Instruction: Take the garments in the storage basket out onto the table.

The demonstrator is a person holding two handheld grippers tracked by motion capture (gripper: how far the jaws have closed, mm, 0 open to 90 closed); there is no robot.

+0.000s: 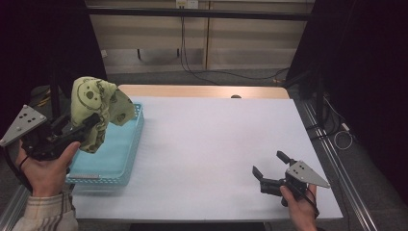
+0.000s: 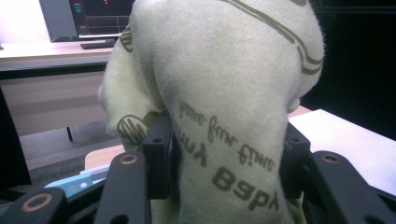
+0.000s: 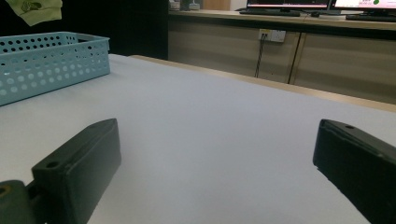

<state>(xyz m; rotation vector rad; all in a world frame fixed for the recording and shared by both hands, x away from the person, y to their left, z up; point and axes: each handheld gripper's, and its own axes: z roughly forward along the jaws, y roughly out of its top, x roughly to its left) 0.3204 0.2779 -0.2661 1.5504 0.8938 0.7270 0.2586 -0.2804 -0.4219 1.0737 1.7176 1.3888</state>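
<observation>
— White covers the worktop (image 1: 211,149) from edge to edge, and it is bare but for the blue basket (image 1: 126,154) at its left edge. What does the person hold above that basket?

— A pale green cloth (image 1: 96,103) with darker print. The left claw (image 1: 89,126) is clamped on it: in the left gripper view both black jaws press into the bunched fabric (image 2: 224,116) from either side. The cloth hangs in the air over the basket's near half, touching neither the basket nor the worktop as far as the high view tells.

— And which step would that be?

— By the look of it, a carry, with the cloth lifted clear above the basket. Whether it is bound into the basket or out onto the worktop cannot be told. Either way the next move calls for a steady grip, and lowering before the jaws part, so the loose folds don't catch on the rim.

— How does the cloth lie in the grip?

— Its long axis runs roughly upright. The bulk bunches above the jaws, one flap droops to the right toward the basket's far end, and a shorter tail hangs below.

— The other hand?

— The right claw (image 1: 270,169) rests low near the worktop's near right corner, its jaws spread wide with nothing between them.
</observation>
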